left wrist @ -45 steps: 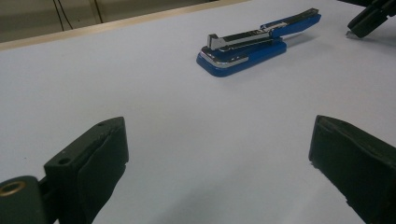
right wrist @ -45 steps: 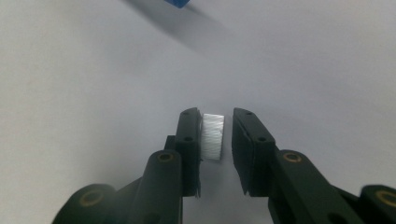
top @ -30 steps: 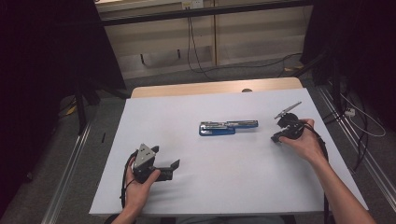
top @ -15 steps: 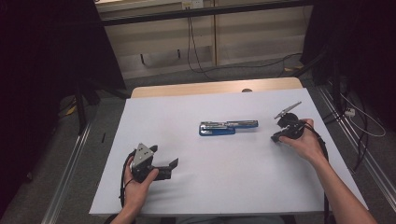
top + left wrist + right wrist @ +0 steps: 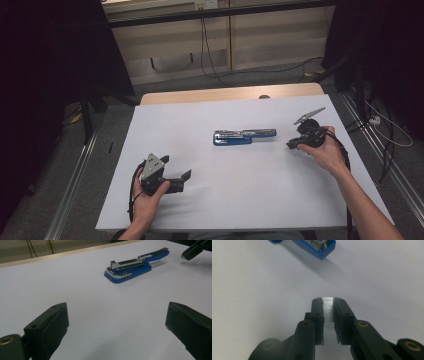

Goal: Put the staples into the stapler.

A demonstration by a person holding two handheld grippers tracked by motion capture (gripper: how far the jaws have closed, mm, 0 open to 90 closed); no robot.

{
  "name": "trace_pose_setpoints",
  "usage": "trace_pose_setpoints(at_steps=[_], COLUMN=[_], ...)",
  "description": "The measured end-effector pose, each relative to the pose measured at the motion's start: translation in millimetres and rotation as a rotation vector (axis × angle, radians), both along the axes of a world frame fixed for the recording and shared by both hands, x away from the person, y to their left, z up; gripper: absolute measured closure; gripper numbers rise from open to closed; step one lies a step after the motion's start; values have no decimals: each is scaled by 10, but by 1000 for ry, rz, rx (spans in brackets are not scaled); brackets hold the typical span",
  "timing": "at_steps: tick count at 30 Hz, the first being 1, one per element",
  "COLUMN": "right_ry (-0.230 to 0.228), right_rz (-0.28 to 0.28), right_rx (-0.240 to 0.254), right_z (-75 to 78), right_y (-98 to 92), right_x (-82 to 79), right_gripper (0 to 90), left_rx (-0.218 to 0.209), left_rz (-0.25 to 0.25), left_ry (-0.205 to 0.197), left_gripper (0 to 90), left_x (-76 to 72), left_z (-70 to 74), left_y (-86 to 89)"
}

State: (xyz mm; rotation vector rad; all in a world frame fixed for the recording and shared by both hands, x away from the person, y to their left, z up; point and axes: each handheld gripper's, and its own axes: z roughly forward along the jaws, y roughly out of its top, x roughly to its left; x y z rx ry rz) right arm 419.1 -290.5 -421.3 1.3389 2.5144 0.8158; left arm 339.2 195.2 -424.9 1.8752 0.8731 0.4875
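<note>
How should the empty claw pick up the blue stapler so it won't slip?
Probably grip the blue stapler across its wide base end, coming down from above. It lies flat and opened out, long and narrow, so the left gripper, with jaws wide open, could pinch its two long sides. The right gripper is shut on a strip of staples.

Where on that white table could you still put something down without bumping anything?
Nearly anywhere. The table is bare along its far edge, down its left side, and between the left gripper and the stapler. The tight spot is the narrow gap between the stapler and the right gripper, which pinches a strip of staples.
</note>
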Motion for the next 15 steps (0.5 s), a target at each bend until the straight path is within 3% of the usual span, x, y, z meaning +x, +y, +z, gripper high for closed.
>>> trace_pose_setpoints(at_steps=[8,15], right_ry=[-12,-44], right_rz=[17,39], right_rx=[17,74], right_z=[21,82], right_y=[84,125], right_x=[-15,-25], right_gripper=[793,794], left_rx=[3,1], left_rz=[-1,4], left_ry=[-1,3], left_gripper=[49,49], left_x=[3,5], left_z=[6,4], left_y=[12,15])
